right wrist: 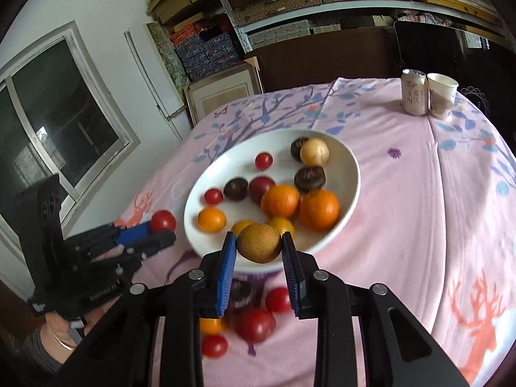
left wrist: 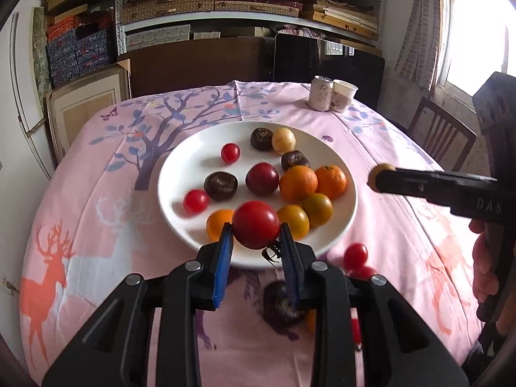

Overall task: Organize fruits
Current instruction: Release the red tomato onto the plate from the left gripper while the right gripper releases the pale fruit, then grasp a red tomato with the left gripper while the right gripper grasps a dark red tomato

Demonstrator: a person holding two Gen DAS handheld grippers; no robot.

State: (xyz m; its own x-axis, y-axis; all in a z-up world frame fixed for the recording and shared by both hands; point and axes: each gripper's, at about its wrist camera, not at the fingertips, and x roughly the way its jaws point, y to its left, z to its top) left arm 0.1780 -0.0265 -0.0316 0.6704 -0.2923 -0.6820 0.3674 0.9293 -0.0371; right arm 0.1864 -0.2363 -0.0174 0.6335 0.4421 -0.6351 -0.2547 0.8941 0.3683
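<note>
Left wrist view: the left gripper (left wrist: 256, 237) reaches forward over the near rim of the white plate (left wrist: 180, 161), its blue-padded fingers (left wrist: 225, 251) clamped on a large red tomato (left wrist: 255, 224) held above the plate's near edge. On the plate lie two oranges (left wrist: 298, 183), small yellow-orange fruits (left wrist: 317, 209), cherry tomatoes (left wrist: 230, 153), dark brown fruits (left wrist: 221, 186), a dark red plum (left wrist: 262, 179) and a pale round fruit (left wrist: 283, 140). On the pink tablecloth (left wrist: 96, 225) near the gripper sit a loose cherry tomato (left wrist: 355, 254) and a dark fruit (left wrist: 280, 303). At the right, the right gripper (left wrist: 380, 177) comes in level from the side, pinching a small tan fruit (left wrist: 375, 175); part of the person's hand (left wrist: 483, 258) shows behind it. A can (left wrist: 321, 93) and paper cup (left wrist: 344, 95) stand at the far right of the table. Right wrist view: the right gripper (right wrist: 259, 246) points toward the plate (right wrist: 348, 167), closed on the round tan fruit (right wrist: 259, 243) just over the near rim. At the left, the left gripper (right wrist: 161, 229) extends level beside the plate, holding the red tomato (right wrist: 163, 221). Several tomatoes (right wrist: 254, 324) and an orange fruit (right wrist: 211, 325) lie blurred on the cloth below.
</note>
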